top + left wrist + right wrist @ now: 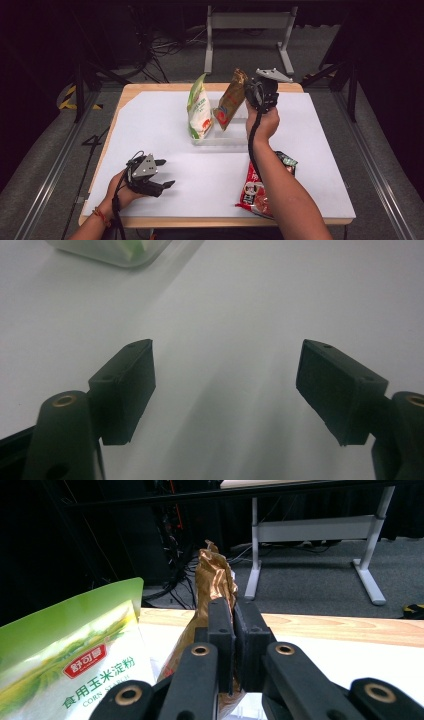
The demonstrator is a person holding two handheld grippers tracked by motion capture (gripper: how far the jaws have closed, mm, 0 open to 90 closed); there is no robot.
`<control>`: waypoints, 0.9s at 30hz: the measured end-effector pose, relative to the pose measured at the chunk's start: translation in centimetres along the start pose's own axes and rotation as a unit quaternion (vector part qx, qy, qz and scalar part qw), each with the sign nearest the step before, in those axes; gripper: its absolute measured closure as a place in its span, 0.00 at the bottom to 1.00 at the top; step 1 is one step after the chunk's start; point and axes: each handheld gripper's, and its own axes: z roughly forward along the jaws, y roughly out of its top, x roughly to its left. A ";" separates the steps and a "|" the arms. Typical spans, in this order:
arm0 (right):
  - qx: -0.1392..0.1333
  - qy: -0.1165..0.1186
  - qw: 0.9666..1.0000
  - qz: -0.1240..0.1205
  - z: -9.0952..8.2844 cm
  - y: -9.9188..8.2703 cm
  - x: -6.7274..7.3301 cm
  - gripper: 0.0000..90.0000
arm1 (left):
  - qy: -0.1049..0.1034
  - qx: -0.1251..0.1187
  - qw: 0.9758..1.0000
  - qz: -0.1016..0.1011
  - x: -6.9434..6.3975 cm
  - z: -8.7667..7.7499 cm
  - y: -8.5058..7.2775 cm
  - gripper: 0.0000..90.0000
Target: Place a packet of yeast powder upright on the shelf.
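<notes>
Corn starch bag (199,110) stands in the clear bin (220,138); right gripper (248,92) clamps the gold pouch (229,100) above it. Red packet (255,192) waits at five o'clock; left gripper (164,173) rests released.

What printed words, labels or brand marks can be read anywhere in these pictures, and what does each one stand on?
"舒可曼": red brand badge on the green and white pouch.
"食用玉米淀粉": green characters under that badge, same pouch.
"CORN STARCH": small line below, its end cut off by the right gripper.
Gold-brown packet, pinched in the right gripper: no print legible.
Red packet under the forearm: print too small and blurred.
</notes>
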 end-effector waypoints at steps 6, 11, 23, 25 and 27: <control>0.017 -0.020 1.000 0.004 0.1 0.0 -0.3 0.97 | -0.001 0.000 1.000 0.001 -0.1 0.0 0.1 0.27; 0.024 -0.029 0.999 -0.008 0.1 -0.3 0.0 0.97 | 0.000 0.003 1.000 0.002 -0.1 0.0 0.1 0.27; 0.032 -0.041 0.999 -0.009 -0.2 -1.1 -0.3 0.97 | 0.001 0.004 1.000 0.001 -0.1 0.1 0.0 0.28; 0.025 -0.043 0.999 -0.011 -0.7 -1.1 -0.2 0.97 | 0.000 0.003 1.000 0.000 -0.1 0.1 0.0 0.28; 0.024 -0.041 0.999 -0.015 -0.9 -1.3 0.2 0.97 | 0.001 0.004 1.000 0.000 -0.1 0.2 0.0 0.28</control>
